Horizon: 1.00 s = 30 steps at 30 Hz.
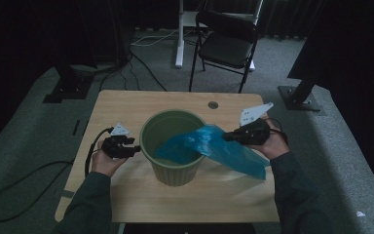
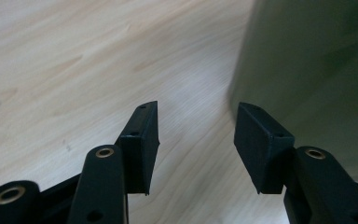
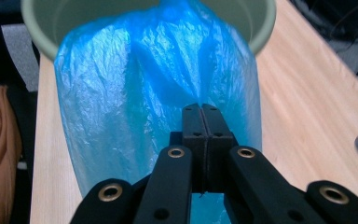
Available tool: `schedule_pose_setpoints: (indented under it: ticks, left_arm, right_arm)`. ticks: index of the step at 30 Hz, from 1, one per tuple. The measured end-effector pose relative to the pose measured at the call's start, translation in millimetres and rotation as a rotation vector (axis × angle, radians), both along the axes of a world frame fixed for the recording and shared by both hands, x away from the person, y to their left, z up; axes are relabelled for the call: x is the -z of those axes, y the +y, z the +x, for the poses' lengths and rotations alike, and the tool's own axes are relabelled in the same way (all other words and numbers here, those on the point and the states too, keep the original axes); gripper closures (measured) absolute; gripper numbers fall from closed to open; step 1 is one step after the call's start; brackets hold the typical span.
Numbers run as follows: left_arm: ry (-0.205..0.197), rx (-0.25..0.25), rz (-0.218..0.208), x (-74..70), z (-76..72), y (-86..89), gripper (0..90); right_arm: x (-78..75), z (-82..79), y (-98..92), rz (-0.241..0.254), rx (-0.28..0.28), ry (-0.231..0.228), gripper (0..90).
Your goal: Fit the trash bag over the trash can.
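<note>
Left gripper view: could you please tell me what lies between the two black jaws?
Nothing is held there: between the open jaws of the left gripper lies bare light wooden table, with the green plastic bin beside the right-hand jaw.

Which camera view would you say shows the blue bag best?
The right gripper view: the bag spans the frame, crinkles clear, running from the bin's rim to the shut right claw pinching it. The high view shows it small, draped over the rim onto the table. The left gripper view shows bin wall and table.
</note>
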<state>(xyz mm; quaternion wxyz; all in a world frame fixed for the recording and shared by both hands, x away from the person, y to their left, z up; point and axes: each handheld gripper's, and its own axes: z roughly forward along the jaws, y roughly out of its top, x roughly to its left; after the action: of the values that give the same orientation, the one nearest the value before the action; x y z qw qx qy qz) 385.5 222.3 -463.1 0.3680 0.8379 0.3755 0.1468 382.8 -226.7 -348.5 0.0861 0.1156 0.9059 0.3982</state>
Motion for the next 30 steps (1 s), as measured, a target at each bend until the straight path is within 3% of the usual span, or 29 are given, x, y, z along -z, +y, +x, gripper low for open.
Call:
schedule_pose_setpoints:
  ticks: [5,9,12,23,30]
  left_arm:
    - [-0.022,0.039,-0.008,-7.2,-5.0,-7.6,50.1]
    - [-0.021,0.065,-0.046,-11.0,-6.6,-12.2,50.1]
    - [-0.035,0.060,-0.040,-12.3,-7.8,-14.1,51.5]
    - [-0.056,0.091,-0.037,-16.9,-9.7,-25.1,52.0]
    - [-0.069,0.094,-0.049,-26.7,-12.1,-15.1,53.0]
  right_arm:
    - [-18.1,1.6,14.4,0.014,-0.034,-0.020,89.8]
    - [-26.9,2.9,29.3,0.023,-0.068,-0.027,89.8]
    - [-30.0,3.9,40.0,0.013,-0.087,-0.028,89.8]
    - [-23.1,9.8,64.2,-0.033,-0.106,-0.008,89.8]
    - [-6.6,12.5,78.9,-0.088,-0.114,0.022,89.8]
